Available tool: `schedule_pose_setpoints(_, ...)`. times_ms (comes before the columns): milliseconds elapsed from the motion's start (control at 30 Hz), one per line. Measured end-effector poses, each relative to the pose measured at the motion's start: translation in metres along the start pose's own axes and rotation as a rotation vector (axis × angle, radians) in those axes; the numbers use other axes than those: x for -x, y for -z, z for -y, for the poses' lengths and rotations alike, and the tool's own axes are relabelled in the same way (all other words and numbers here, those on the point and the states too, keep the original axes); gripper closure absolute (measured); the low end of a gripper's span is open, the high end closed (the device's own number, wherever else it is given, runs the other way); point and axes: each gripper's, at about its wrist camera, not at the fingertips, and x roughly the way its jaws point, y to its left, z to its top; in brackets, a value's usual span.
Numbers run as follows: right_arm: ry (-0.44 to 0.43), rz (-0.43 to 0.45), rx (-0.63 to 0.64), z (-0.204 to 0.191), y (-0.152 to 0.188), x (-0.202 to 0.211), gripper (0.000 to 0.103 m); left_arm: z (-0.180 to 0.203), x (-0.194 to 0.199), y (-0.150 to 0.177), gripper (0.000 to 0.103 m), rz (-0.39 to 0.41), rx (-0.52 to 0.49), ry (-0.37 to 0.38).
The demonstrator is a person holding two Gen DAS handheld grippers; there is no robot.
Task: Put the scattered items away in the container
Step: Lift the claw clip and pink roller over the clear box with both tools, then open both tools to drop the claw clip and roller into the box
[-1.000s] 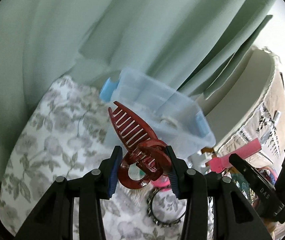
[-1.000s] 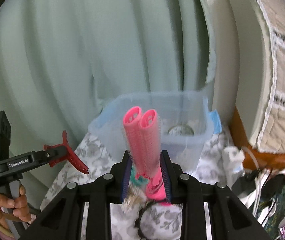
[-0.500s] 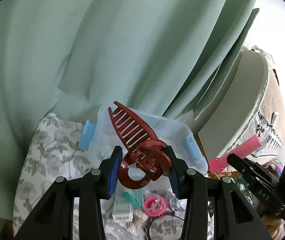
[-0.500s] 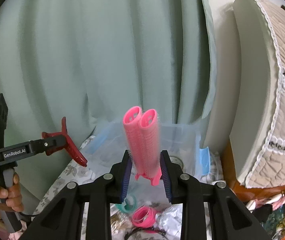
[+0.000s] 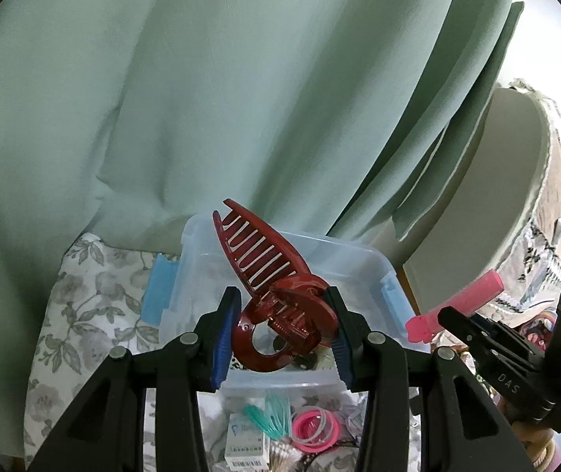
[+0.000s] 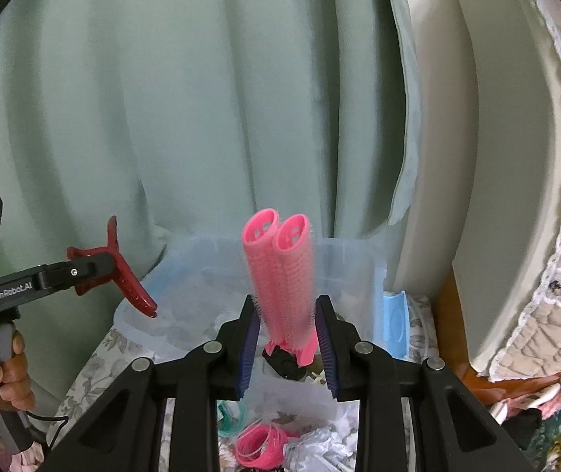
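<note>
On the left, the left gripper (image 5: 280, 328) squeezes a dark red hair claw (image 5: 276, 295) and holds it up over the near edge of the clear box (image 5: 363, 263). On the right, the right gripper (image 6: 286, 344) pinches a pink roller clip (image 6: 280, 275) above the same box. Each one should be right over the middle before it lets go, I think, so nothing bounces out onto the flowery cloth (image 5: 83, 295).

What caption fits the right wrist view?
Right claw grips a pink double hair roller above the clear container, left claw alongside holding a red hair clip.
</note>
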Motion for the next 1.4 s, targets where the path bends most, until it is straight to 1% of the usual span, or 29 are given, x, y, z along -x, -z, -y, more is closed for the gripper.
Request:
schedule_pose_setpoints(467, 0.013, -0.088, -0.014, 0.014, 0.004, -0.054, 0.072, -0.009, -0.047, 0.004, 0.059, -0.065, 0.02, -0.003)
schedule_pose_setpoints(767, 0.018, -0.122, -0.021, 0.02, 0.008, -0.073, 0.072, -0.015, -0.067, 0.007, 0.059, -0.091, 0.027, -0.01)
schedule_pose_setpoints(1033, 0.018, -0.15, -0.035, 0.017, 0.015, -0.073, 0.072, -0.017, -0.084, 0.008, 0.059, -0.127, 0.019, -0.027)
schedule_pose_setpoints(1167, 0.022, -0.151, -0.037, 0.016, 0.016, -0.071, 0.072, -0.017, -0.084, 0.008, 0.059, -0.129, 0.016, -0.026)
schedule_pose_setpoints(1233, 0.038, -0.151, -0.03, 0.015, 0.015, -0.069, 0.072, -0.016, -0.083, 0.008, 0.058, -0.124, 0.009, -0.038)
schedule_pose_setpoints(1267, 0.049, -0.152, -0.024, 0.013, 0.014, -0.068, 0.071, -0.015, -0.084, 0.008, 0.057, -0.124, 0.005, -0.041)
schedule_pose_setpoints(1300, 0.059, -0.155, -0.02, 0.012, 0.014, -0.068, 0.068, -0.014, -0.084, 0.008, 0.055, -0.124, 0.001, -0.045)
schedule_pose_setpoints(1333, 0.065, -0.159, -0.019, 0.011, 0.014, -0.067, 0.065, -0.013, -0.084, 0.008, 0.047, -0.123, 0.0, -0.048)
schedule_pose_setpoints(1367, 0.065, -0.159, -0.02, 0.011, 0.013, -0.066, 0.06, -0.013, -0.082, 0.007, 0.043, -0.12, -0.001, -0.052)
schedule_pose_setpoints(1400, 0.065, -0.155, -0.022, 0.01, 0.013, -0.064, 0.055, -0.012, -0.079, 0.007, 0.042, -0.117, -0.002, -0.051)
